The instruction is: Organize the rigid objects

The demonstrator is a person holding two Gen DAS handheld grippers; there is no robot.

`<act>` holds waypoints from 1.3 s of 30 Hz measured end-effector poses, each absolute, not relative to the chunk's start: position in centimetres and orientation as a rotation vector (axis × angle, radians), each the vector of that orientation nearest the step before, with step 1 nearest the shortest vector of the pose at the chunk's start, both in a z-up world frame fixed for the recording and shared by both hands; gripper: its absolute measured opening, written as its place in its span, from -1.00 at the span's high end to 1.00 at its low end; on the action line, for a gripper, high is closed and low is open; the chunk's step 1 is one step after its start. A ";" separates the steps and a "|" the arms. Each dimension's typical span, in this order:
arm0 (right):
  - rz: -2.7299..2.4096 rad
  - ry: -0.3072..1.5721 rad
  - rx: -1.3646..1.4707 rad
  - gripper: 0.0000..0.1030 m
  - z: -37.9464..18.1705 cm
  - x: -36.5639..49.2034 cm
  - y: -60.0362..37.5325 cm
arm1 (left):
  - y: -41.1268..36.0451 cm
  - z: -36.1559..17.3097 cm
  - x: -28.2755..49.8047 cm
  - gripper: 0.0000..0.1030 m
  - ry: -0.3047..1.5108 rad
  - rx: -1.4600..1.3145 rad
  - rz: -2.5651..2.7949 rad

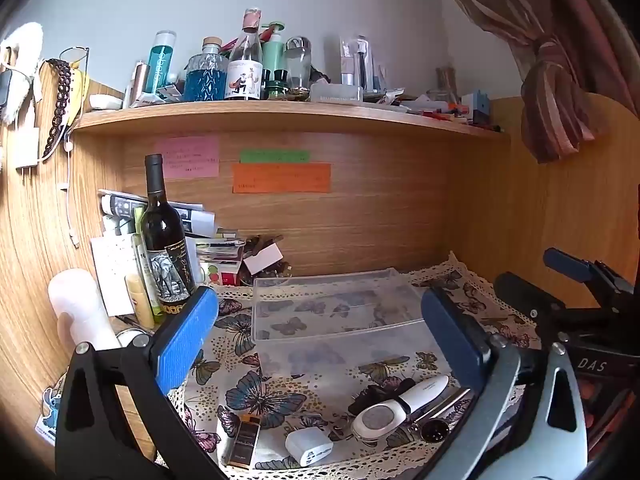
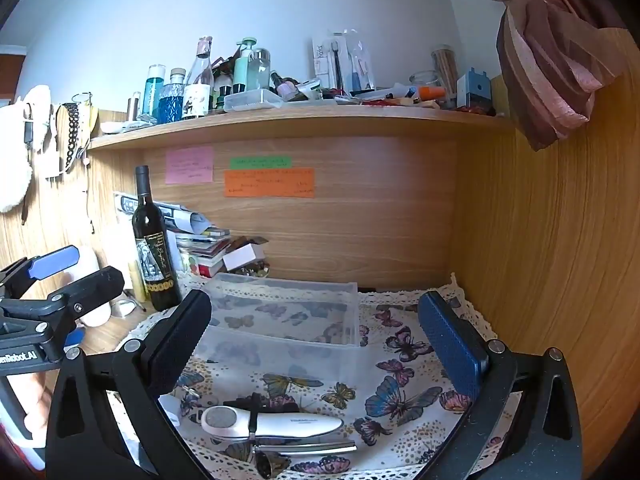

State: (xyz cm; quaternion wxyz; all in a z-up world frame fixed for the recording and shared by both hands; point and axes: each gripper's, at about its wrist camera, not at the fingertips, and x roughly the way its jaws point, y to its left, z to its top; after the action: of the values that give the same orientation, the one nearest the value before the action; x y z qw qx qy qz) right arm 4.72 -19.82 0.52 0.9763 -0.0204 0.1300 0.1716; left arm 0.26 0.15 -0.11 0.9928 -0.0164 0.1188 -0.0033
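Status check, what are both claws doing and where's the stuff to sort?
Left claw open, right claw open, both empty. White device, charger loose on cloth. Clear bin empty. Nothing blocking.

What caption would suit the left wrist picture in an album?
Open left gripper hovering over a butterfly tablecloth, clear plastic box, white handheld device and white charger.

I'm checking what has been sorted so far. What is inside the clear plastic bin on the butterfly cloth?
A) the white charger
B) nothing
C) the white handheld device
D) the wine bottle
B: through the clear plastic bin only the butterfly cloth shows; the white handheld device and white charger lie in front of it.
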 end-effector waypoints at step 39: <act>0.362 0.250 -0.014 -1.00 0.9 4.4 -19.8 | 0.0 -0.3 0.7 -1.00 0.241 -0.042 -0.012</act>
State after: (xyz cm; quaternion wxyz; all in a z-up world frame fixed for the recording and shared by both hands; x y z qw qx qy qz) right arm 4.43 -19.83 0.86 0.9759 -0.0068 0.1239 0.1797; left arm 0.68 0.05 -0.34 0.9925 -0.0210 0.1203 -0.0061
